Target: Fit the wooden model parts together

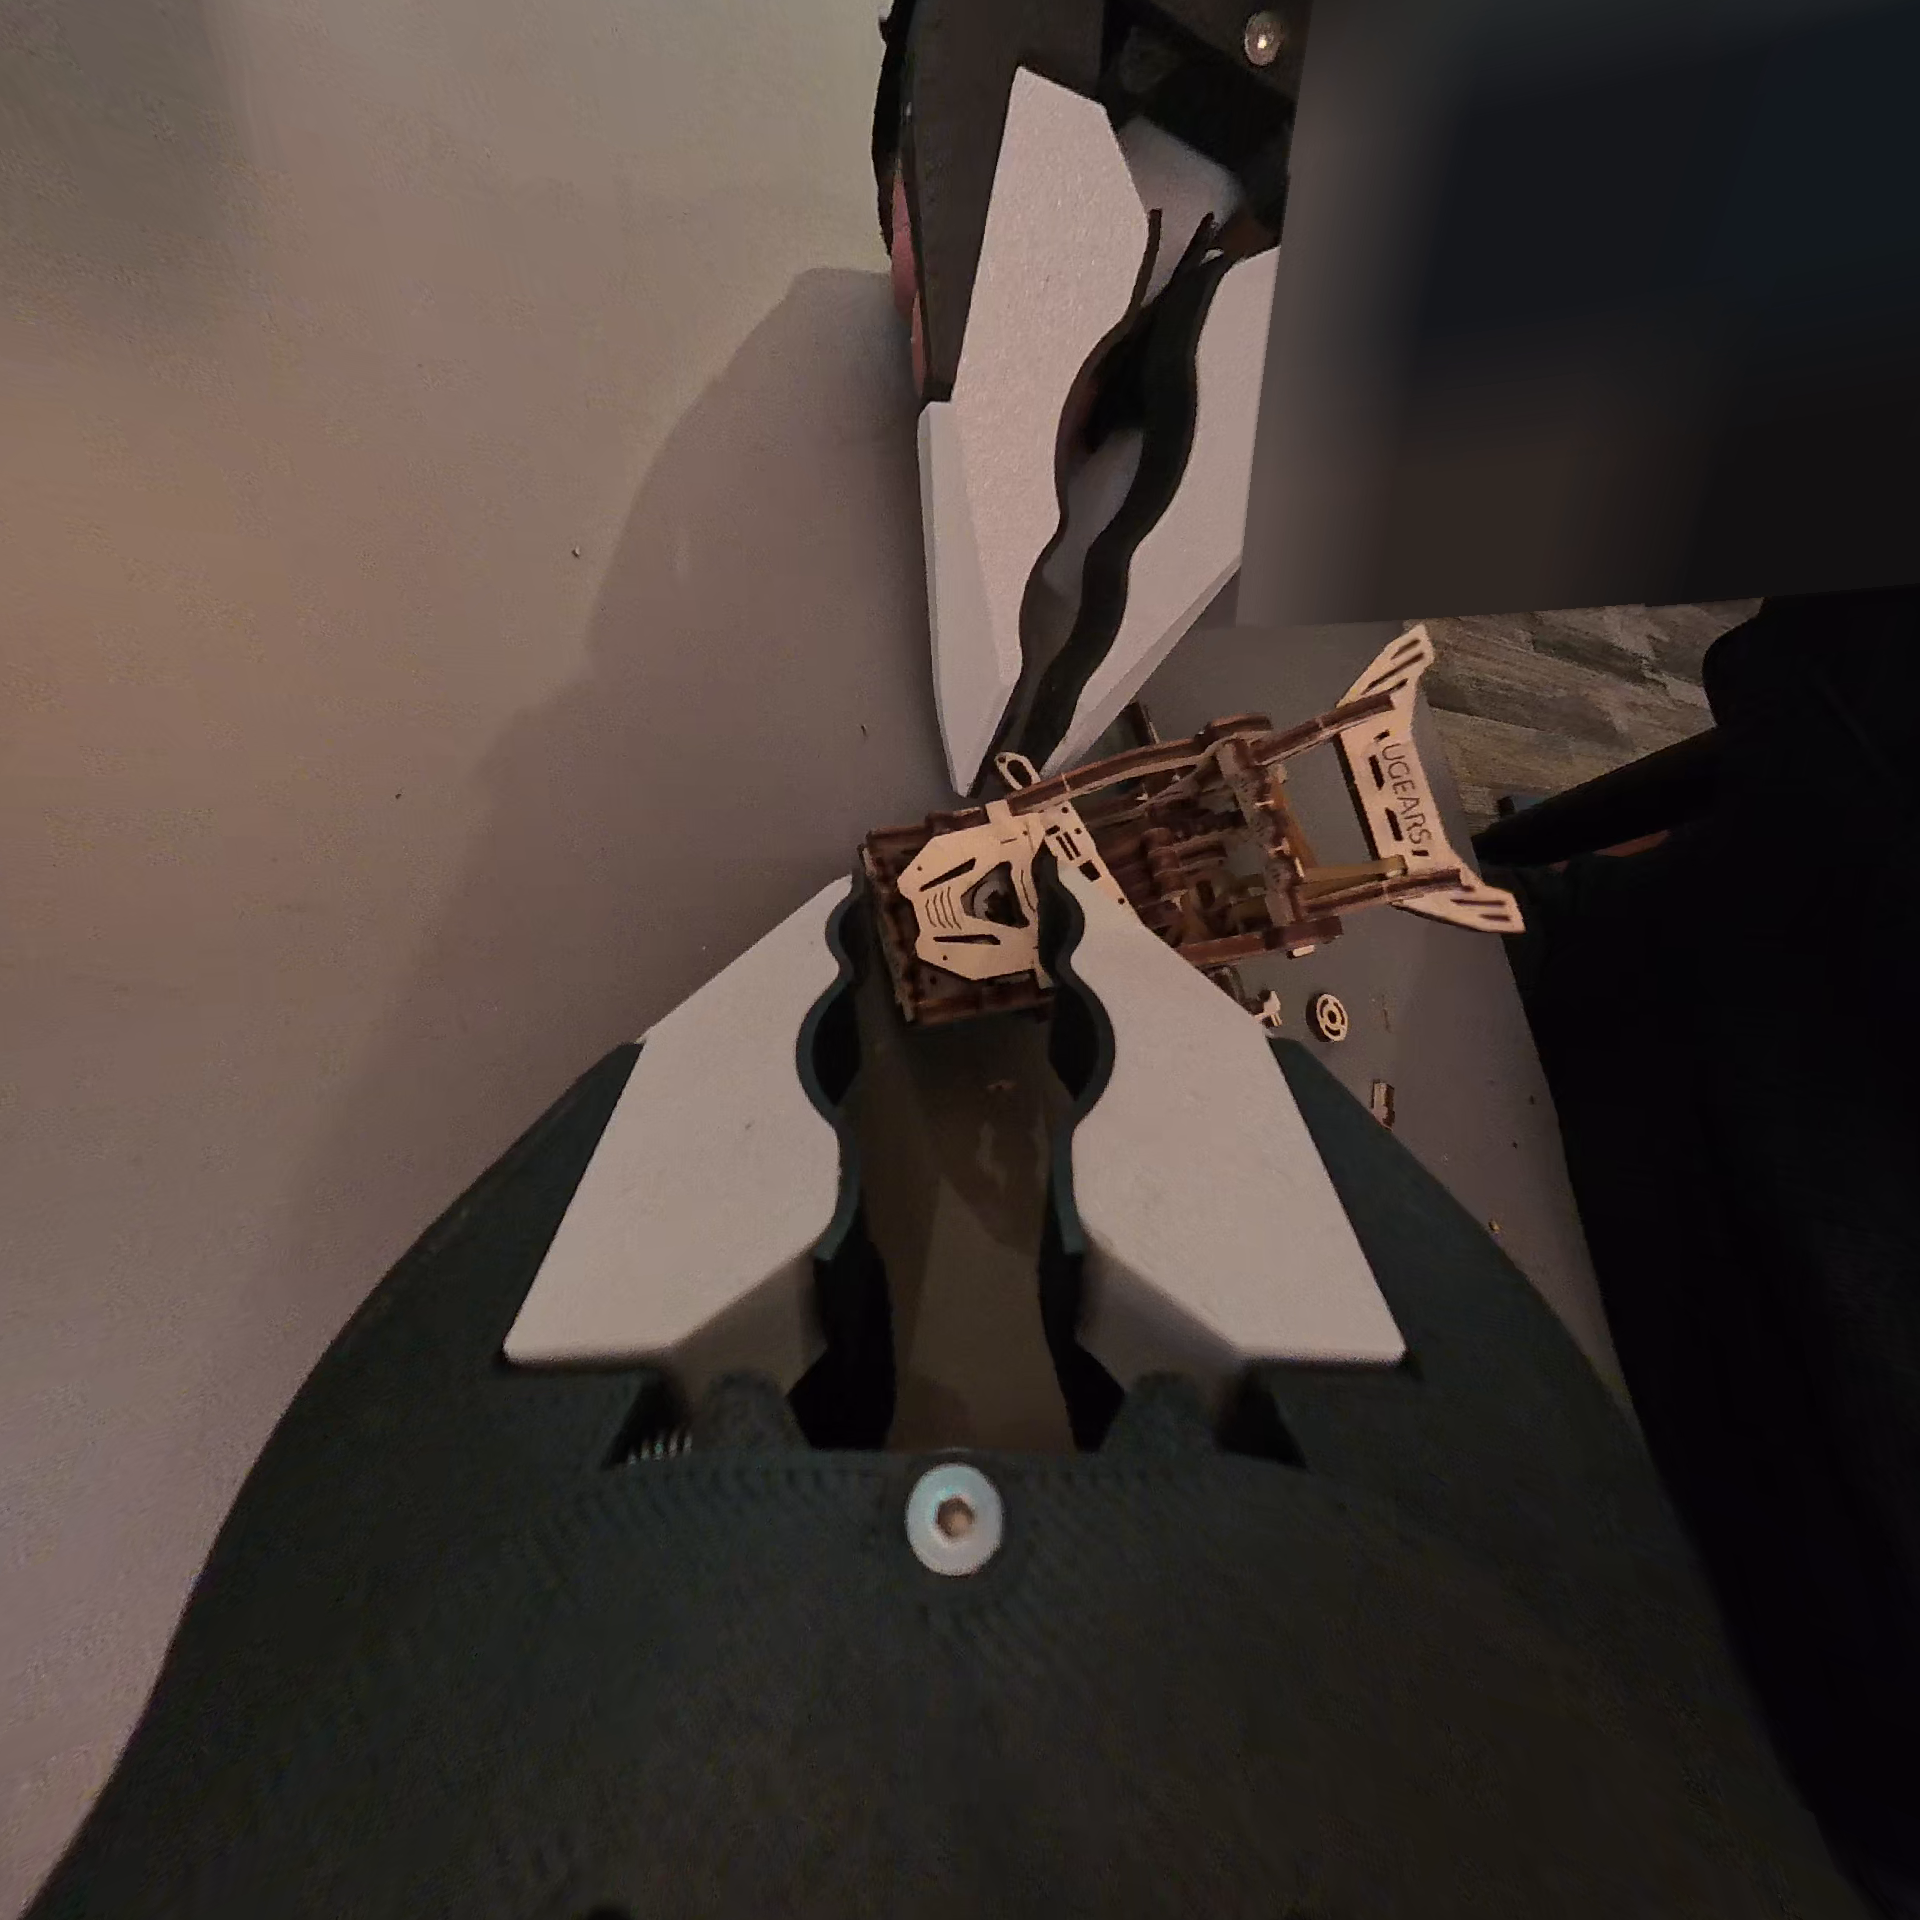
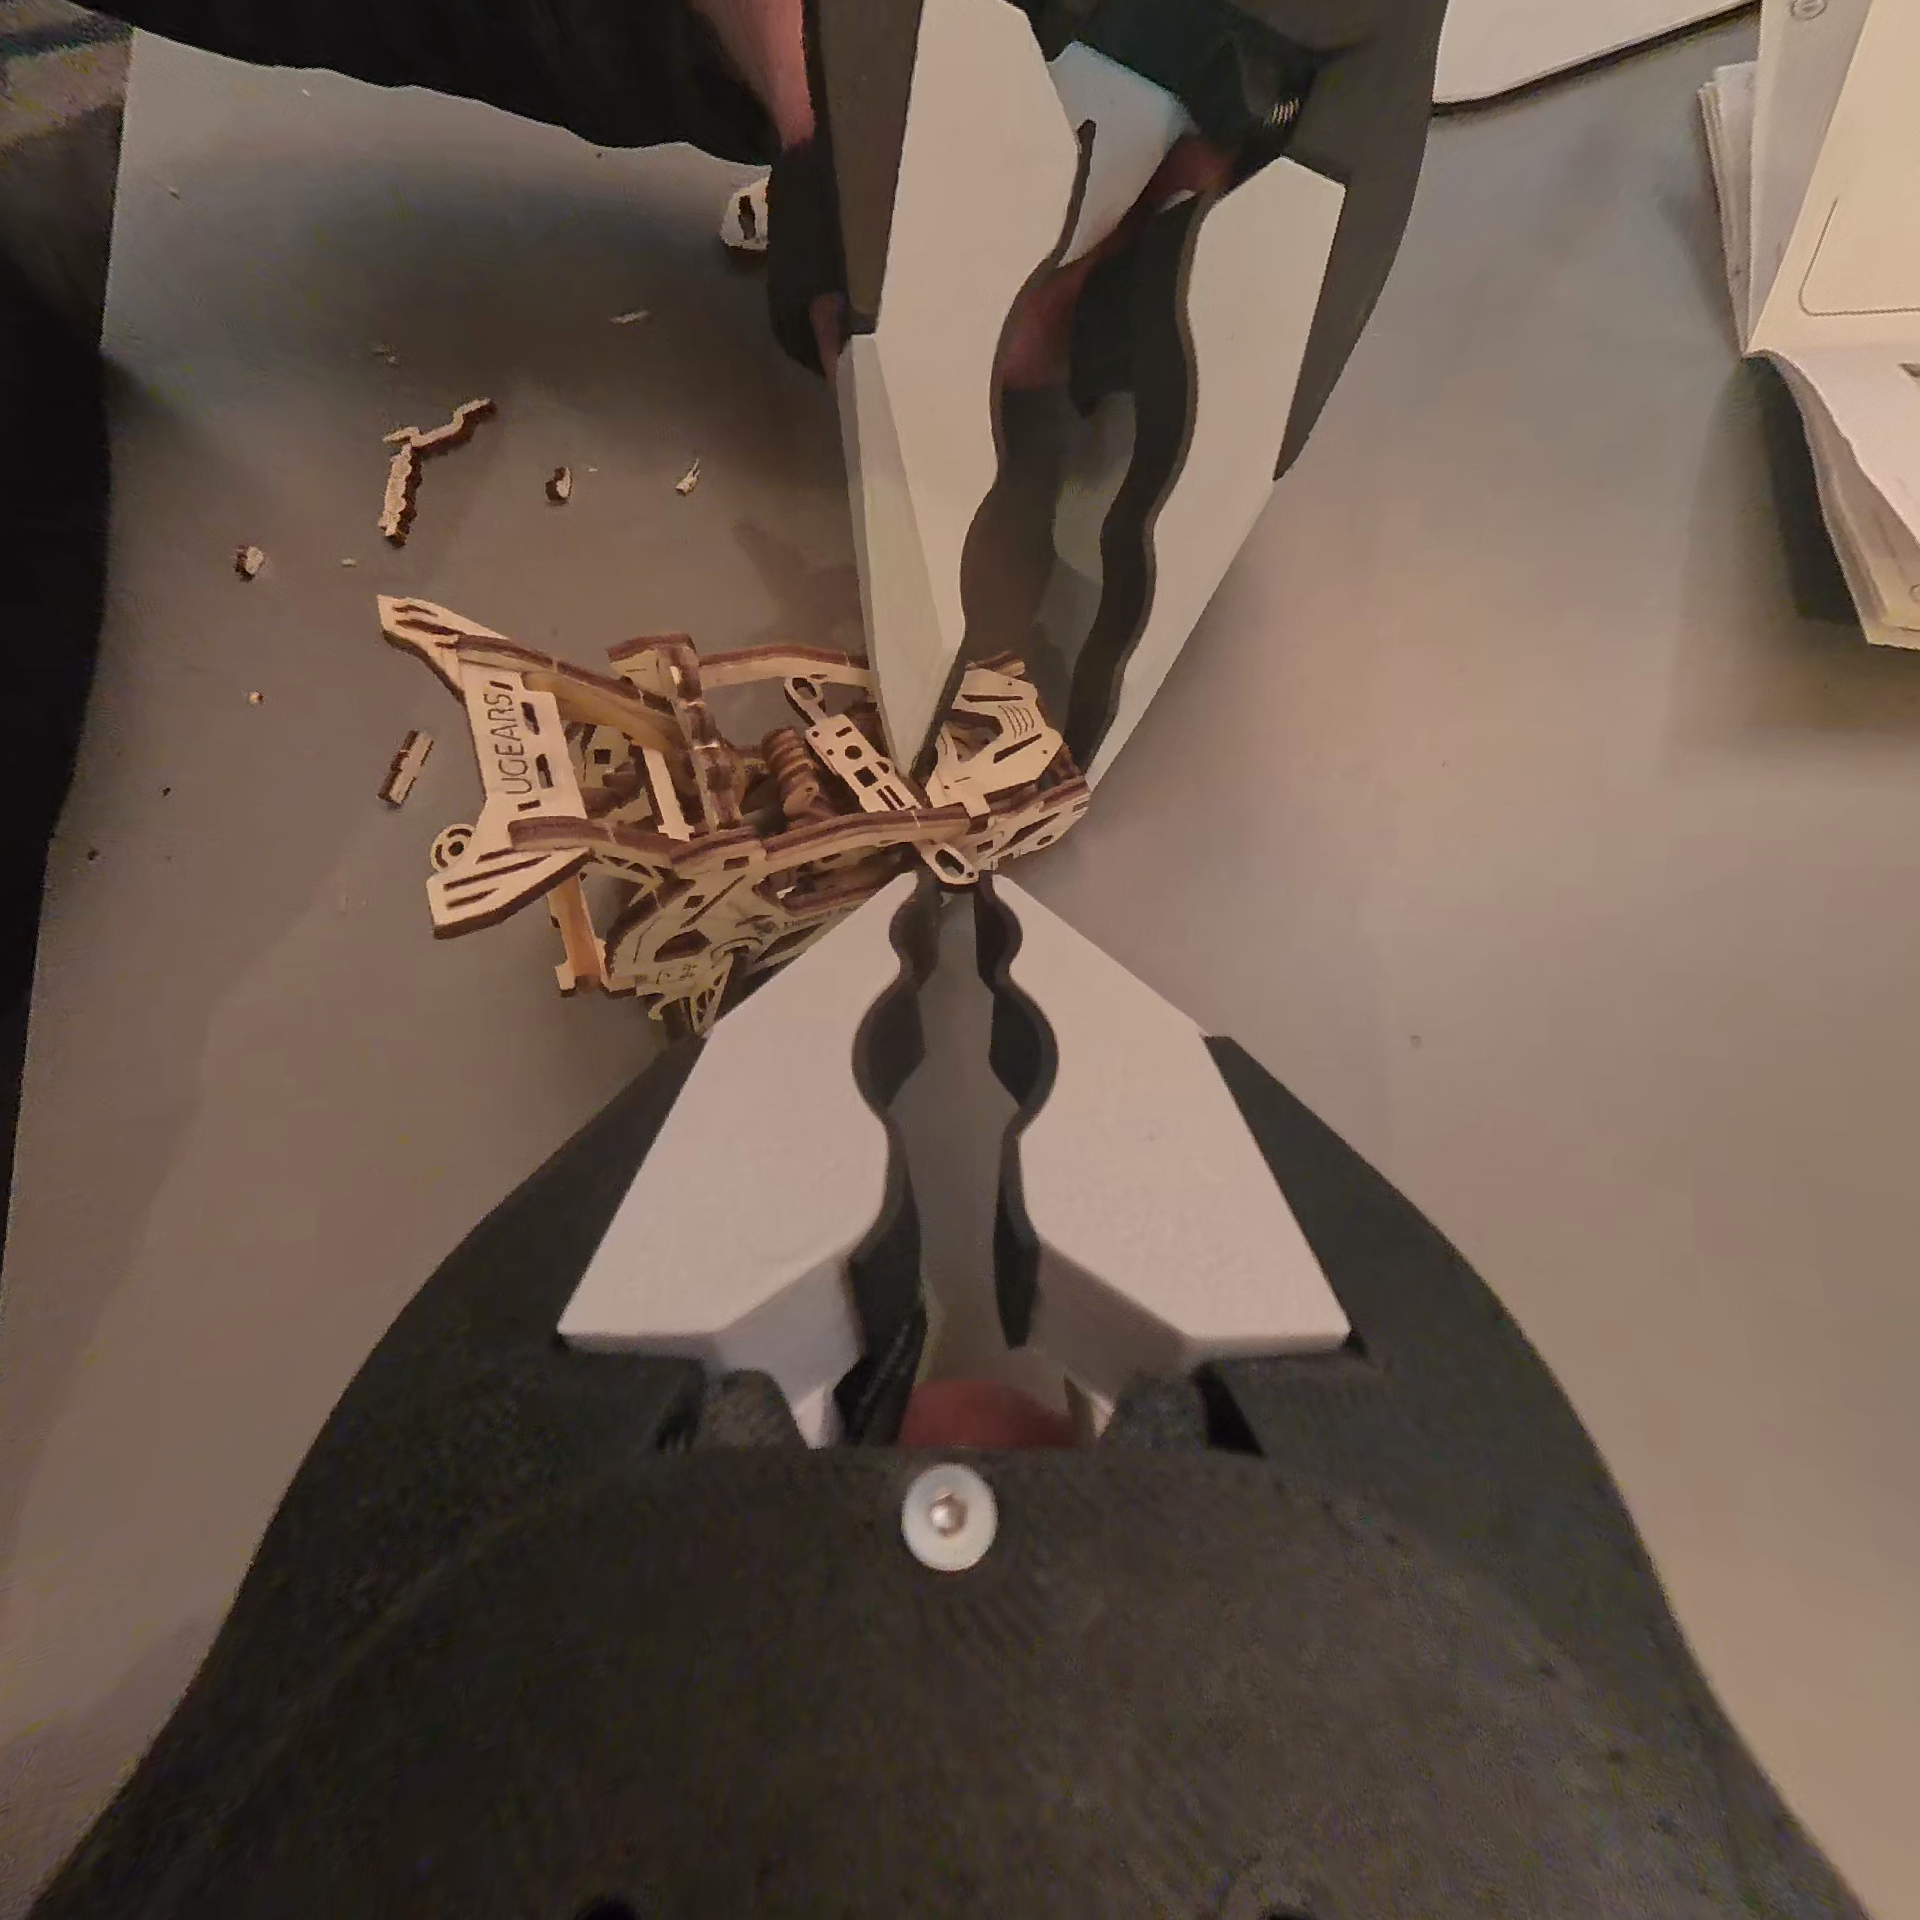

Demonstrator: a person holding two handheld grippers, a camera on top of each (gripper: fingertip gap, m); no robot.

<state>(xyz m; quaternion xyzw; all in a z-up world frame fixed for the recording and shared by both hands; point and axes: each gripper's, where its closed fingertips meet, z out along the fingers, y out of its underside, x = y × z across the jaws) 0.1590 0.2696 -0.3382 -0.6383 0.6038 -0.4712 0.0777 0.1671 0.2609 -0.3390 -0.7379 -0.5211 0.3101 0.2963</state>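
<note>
A half-built wooden model (image 2: 727, 821) lies on the grey table (image 2: 1455, 831). My left gripper (image 1: 961, 914) is shut on the model's front end and holds it tilted. The model's light rear frame (image 1: 1403, 810) points away to the right. My right gripper (image 2: 951, 883) is shut on a small wooden link piece (image 2: 951, 864) and holds it against the model's upper side rail. In the left wrist view the right gripper (image 1: 1023, 764) comes down from above with the link piece (image 1: 1013, 771) at its tips. In the right wrist view the left gripper (image 2: 1003, 748) comes from the top.
Several wooden scraps (image 2: 416, 478) lie on the table left of the model. A stack of white papers (image 2: 1849, 364) sits at the far right. A small round wooden part (image 1: 1330, 1016) lies by the model. A person's dark sleeve (image 1: 1714, 935) is at the table's edge. The tips of both grippers are at nearly the same place.
</note>
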